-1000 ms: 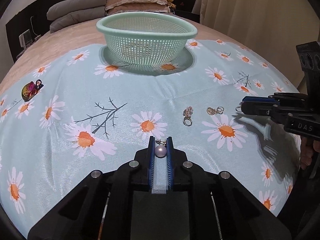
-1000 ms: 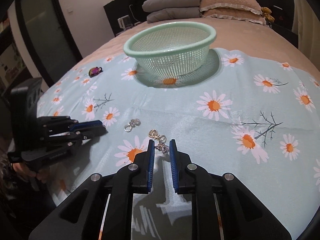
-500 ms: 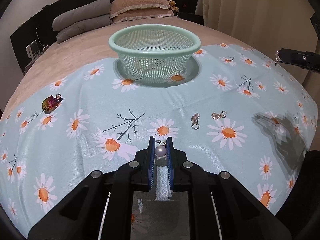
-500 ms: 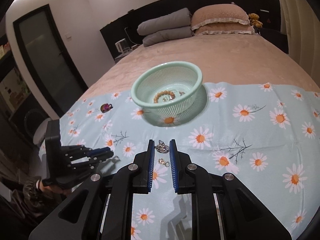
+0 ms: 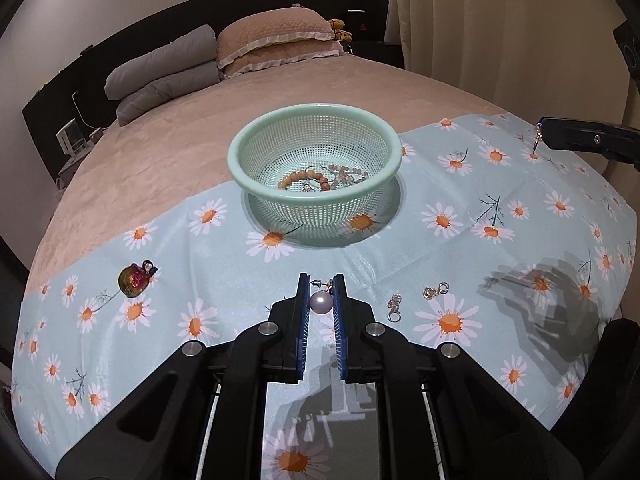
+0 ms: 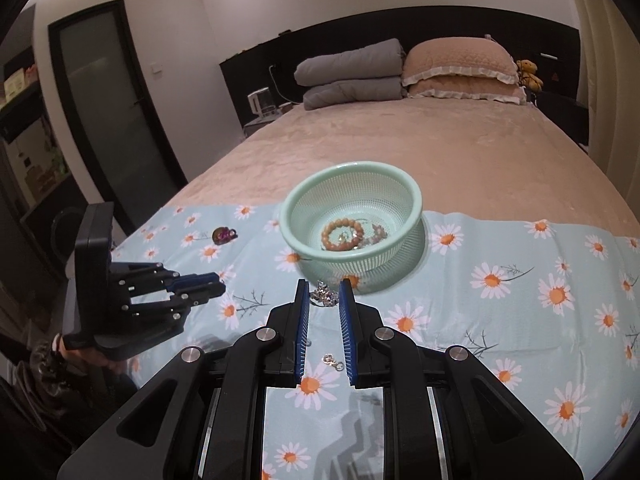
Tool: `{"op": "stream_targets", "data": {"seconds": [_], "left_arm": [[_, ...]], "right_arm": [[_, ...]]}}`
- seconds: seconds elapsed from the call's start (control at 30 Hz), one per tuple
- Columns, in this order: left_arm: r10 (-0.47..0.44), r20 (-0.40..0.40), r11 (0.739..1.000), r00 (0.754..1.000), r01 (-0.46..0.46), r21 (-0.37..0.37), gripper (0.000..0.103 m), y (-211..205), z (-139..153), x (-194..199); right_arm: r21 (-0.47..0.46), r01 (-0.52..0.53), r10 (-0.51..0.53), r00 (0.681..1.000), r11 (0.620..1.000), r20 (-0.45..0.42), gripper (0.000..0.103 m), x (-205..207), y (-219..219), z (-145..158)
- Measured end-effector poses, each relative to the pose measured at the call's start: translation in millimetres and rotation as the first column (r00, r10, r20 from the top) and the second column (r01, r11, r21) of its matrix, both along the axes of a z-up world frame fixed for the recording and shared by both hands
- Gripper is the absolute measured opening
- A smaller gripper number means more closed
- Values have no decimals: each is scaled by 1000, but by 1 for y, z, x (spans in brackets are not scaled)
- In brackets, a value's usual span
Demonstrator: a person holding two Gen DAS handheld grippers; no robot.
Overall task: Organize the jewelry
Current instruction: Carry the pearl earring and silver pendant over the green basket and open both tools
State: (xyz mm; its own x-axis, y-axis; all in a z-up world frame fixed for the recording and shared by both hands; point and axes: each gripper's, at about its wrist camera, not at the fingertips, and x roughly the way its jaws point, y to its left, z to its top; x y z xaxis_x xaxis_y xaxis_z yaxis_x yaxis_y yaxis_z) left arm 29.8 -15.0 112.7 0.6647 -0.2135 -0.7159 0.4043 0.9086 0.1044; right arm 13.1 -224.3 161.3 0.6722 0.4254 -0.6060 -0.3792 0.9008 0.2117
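the left gripper (image 5: pixel 321 294) had its jaws closed on a pearl earring (image 5: pixel 321 303), the round pearl pinched between the blue pads and the small metal post showing just above it. the right gripper (image 6: pixel 324 298) had its jaws almost closed on a silver charm (image 6: pixel 325 296), a small sparkling cluster held near the tips. both grippers were in the air above a light blue cloth with daisies (image 5: pixel 500 272) that covered the near part of the bed (image 6: pixel 460 148). on this cloth, just right of the left gripper, lay a small silver clasp piece (image 5: pixel 395 307) and beside it a gold clasp piece (image 5: pixel 435 290), close to each other but apart. well to the left lay a dark red iridescent brooch (image 5: pixel 135 278). farther away, at the far edge of the cloth, stood a mint green mesh basket (image 5: pixel 256 184), upright, with an orange bead bracelet (image 6: pixel 343 235) and some other pale beaded jewelry inside on its bottom. behind it the beige bed cover reached to grey pillows (image 6: pixel 352 76) and beige pillows with frills (image 6: pixel 460 68) by a dark headboard (image 6: pixel 440 24).
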Motion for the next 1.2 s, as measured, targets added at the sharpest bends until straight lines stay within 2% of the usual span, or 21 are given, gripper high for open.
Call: {"op": "stream_targets", "data": {"seconds": [0.17,0.4,0.5,0.67,0.9,1.2], "left_arm": [[-11,-14,1000,1000,10,-29,12,-8,7,27],[-17,19,999,1000,18,-40,12,-14,37,79],[-47,-9,997,999,46,-60,12,-17,40,103],[-40,-25,997,999,38,-63,12,-20,31,137],[-36,-88,998,996,31,-54,12,-22,2,175],[-32,-171,999,985,26,-39,12,-24,-28,203]], "right_arm": [[-24,-5,5,1000,1000,-2,15,17,6,2],[-33,-56,57,998,998,23,15,57,22,16],[-36,-74,75,997,997,23,15,80,29,17],[-68,-111,110,994,992,-8,15,120,42,5],[-103,-144,136,988,984,-78,15,166,57,-29],[-90,-113,98,983,989,-158,15,203,55,-73]]}}
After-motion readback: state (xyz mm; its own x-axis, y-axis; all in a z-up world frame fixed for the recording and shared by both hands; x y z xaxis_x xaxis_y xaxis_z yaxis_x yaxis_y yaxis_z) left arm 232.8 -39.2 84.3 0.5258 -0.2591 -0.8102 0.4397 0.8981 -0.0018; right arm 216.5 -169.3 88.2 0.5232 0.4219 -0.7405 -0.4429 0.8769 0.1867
